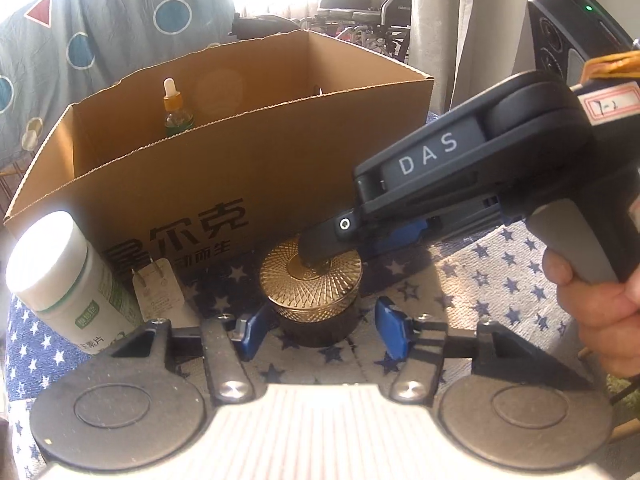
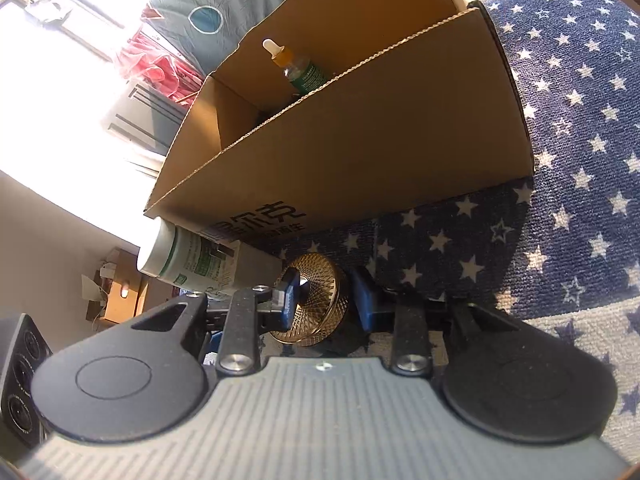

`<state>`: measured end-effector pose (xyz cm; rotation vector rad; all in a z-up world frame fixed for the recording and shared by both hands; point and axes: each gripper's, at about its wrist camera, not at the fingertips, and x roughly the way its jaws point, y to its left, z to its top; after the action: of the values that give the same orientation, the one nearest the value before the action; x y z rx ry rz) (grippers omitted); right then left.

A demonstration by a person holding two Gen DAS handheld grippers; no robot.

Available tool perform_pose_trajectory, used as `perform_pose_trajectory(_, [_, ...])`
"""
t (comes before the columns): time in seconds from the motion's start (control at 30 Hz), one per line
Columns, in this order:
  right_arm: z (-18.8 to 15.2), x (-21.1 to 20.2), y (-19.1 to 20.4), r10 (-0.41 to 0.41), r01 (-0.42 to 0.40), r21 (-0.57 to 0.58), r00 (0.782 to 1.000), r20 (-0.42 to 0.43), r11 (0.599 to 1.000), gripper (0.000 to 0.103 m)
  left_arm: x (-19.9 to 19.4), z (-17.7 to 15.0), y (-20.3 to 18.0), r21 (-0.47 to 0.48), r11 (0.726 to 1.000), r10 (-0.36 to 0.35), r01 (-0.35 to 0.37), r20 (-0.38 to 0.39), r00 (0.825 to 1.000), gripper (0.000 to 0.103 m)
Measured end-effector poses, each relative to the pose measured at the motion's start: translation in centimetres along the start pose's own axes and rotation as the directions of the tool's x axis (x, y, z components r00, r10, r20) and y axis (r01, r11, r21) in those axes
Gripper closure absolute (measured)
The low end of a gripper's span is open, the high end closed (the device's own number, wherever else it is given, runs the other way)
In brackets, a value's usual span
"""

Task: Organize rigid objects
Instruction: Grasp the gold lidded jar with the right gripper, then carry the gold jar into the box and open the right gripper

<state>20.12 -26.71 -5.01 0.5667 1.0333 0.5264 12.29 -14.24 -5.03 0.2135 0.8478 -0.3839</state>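
Observation:
A round jar with a gold patterned lid (image 1: pixel 311 280) stands on the star-print cloth in front of an open cardboard box (image 1: pixel 280 168). My left gripper (image 1: pixel 320 330) is open, its blue fingers on either side of the jar's dark base. My right gripper (image 2: pixel 326 296) reaches in from the right in the left wrist view (image 1: pixel 332 240); it is open, with one finger over the gold lid (image 2: pixel 316 292) and the other beside it. A dropper bottle (image 1: pixel 175 110) stands inside the box (image 2: pixel 360 132) and also shows in the right wrist view (image 2: pixel 296 66).
A white pill bottle (image 1: pixel 64 280) and a white plug adapter (image 1: pixel 158 292) stand left of the jar, against the box front. In the right wrist view the bottle (image 2: pixel 180 258) lies left of my fingers. Star-print cloth (image 2: pixel 580 140) covers the surface to the right.

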Motion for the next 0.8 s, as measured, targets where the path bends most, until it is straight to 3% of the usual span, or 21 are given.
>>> perform_pose_trajectory(0.47, [-0.1,-1.2,-1.0,0.016,-0.016,0.000,1.000,-0.009,1.000,0.066,1.2,0.7,0.2,-0.028,0.999,0.018,-0.018,-0.002,1.000,0.045])
perform_pose_trajectory(0.63, [0.3,-4.1,2.5,0.024,-0.020,-0.085,0.999,0.047,0.996,0.066,-2.8,2.1,0.2,-0.034,0.999,0.032,-0.030,0.077,0.997,0.046])
perform_pose_trajectory(0.8, [3.3,-7.5,7.7,0.062,-0.028,-0.236,0.988,0.139,0.971,0.065,-6.8,6.9,1.5,-0.037,0.997,0.075,-0.069,0.182,0.980,0.046])
